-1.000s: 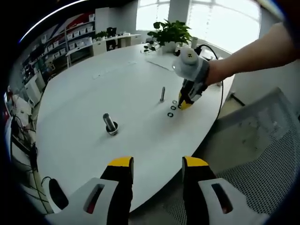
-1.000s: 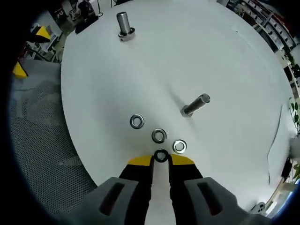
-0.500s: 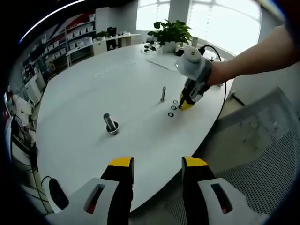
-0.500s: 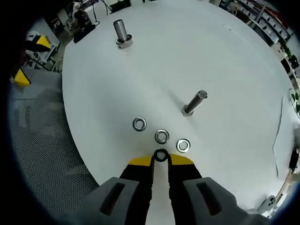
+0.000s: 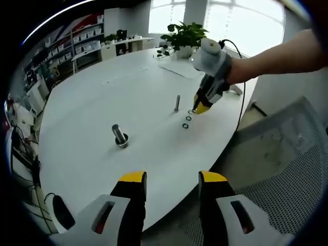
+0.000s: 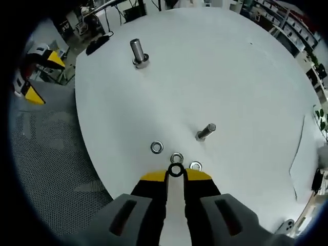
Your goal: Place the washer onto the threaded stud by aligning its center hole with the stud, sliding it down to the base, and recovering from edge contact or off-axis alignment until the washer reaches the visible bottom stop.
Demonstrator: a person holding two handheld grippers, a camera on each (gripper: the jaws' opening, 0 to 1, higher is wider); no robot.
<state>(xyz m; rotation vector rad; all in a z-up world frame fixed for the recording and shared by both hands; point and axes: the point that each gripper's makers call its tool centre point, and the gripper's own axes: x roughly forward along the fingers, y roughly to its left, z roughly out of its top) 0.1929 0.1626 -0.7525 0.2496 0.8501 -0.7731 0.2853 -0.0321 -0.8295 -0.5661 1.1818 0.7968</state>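
White oval table (image 5: 128, 92), potted plant (image 5: 187, 36), shelving (image 5: 82, 38) behind.

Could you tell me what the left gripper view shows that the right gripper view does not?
Left gripper view alone: a potted plant, bright windows, the person's forearm behind the right tool. Right gripper view alone: a washer pinched at that tool's tips. Both share the white table, thin stud, thicker stud and loose washers.
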